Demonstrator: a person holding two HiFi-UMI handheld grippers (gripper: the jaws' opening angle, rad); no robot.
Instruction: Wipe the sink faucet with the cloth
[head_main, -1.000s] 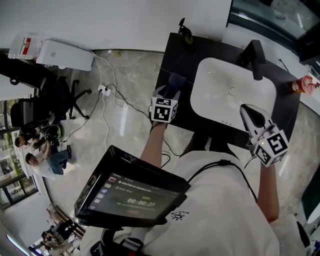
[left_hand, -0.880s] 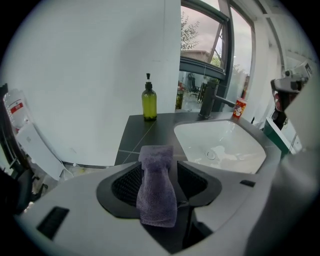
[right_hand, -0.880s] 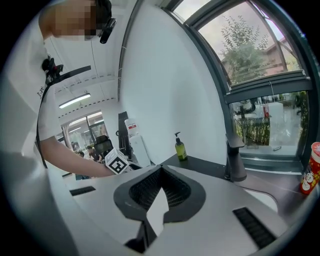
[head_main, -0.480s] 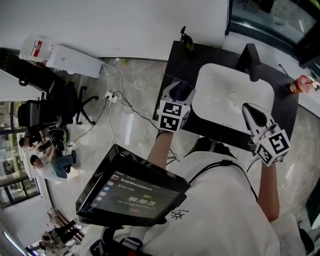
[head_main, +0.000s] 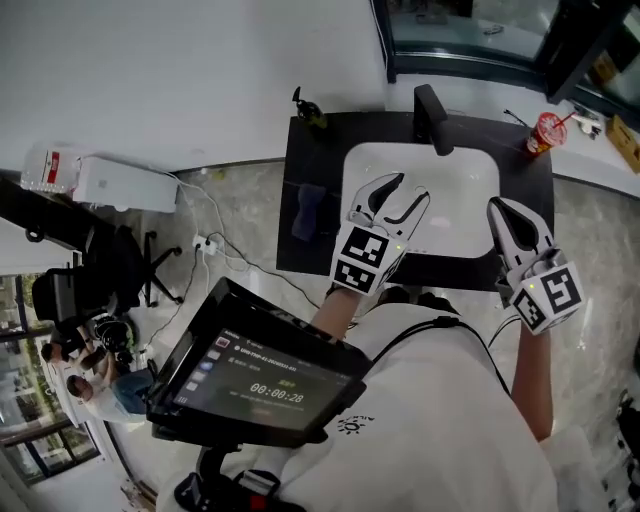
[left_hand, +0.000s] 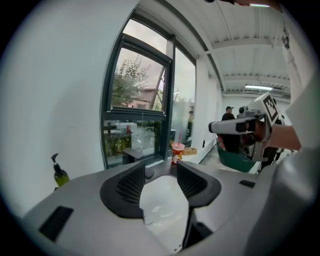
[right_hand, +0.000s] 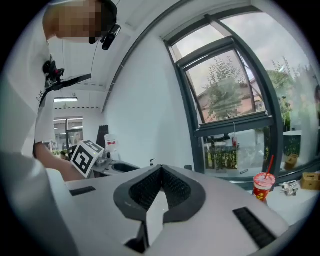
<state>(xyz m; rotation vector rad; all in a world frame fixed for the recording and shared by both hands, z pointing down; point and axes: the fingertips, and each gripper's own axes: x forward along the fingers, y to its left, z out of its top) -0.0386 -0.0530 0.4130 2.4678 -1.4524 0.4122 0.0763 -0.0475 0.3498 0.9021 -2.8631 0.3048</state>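
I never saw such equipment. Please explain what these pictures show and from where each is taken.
No robot: a person holds a two-jaw gripper in each hand. The head view looks down from the person's head; the other two look along each gripper's jaws. The left gripper is open over the white sink, the right gripper shut; both are empty. On the black counter: a dark cloth left of the sink, a pump bottle, the black faucet.
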